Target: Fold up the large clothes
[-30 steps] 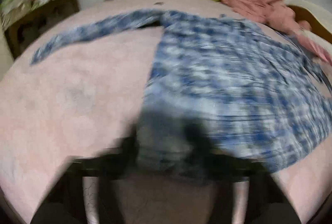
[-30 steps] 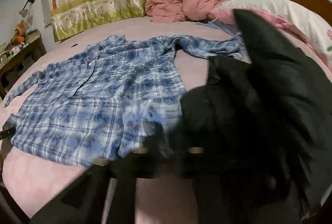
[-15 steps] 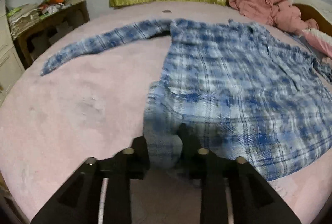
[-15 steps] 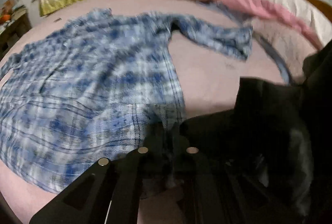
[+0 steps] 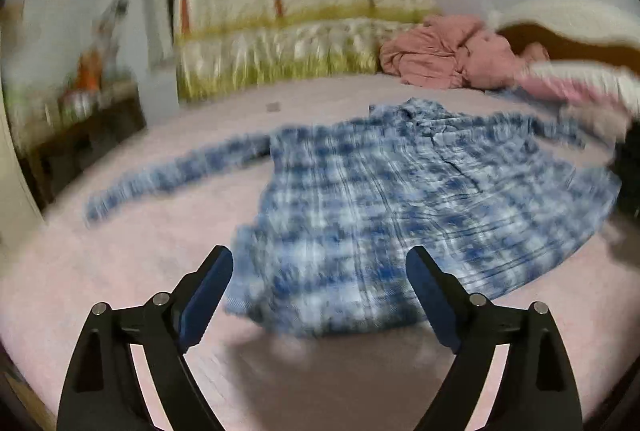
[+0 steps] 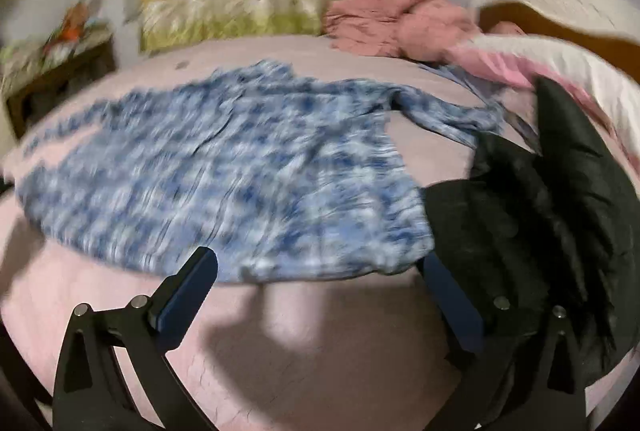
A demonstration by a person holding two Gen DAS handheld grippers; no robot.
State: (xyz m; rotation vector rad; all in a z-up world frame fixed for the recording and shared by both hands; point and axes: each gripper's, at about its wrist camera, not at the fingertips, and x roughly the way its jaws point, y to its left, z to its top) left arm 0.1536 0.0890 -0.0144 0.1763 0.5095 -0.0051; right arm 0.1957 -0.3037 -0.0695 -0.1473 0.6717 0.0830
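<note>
A blue and white plaid shirt (image 5: 400, 199) lies spread on the pink bed (image 5: 120, 259), one sleeve stretched out to the left and one to the right. My left gripper (image 5: 320, 271) hangs just above the shirt's near left hem corner; its jaws are opening wide and the pads touch nothing. In the right wrist view the same shirt (image 6: 224, 175) lies flat, and my right gripper (image 6: 316, 275) stands near the right hem corner. Its jaws are also opening, and only the hem's edge lies beneath the gap.
A black puffy jacket (image 6: 560, 215) lies heaped just right of the shirt, close to my right gripper. Crumpled pink bedding (image 5: 448, 59) and a pillow (image 6: 560, 59) sit at the headboard end. A dark side table (image 5: 80, 127) with clutter stands left of the bed.
Both grippers let go of the shirt's hem corners and spread wide. Both drew back from the cloth, the left one also rising. The shirt now rests flat on the bed.
</note>
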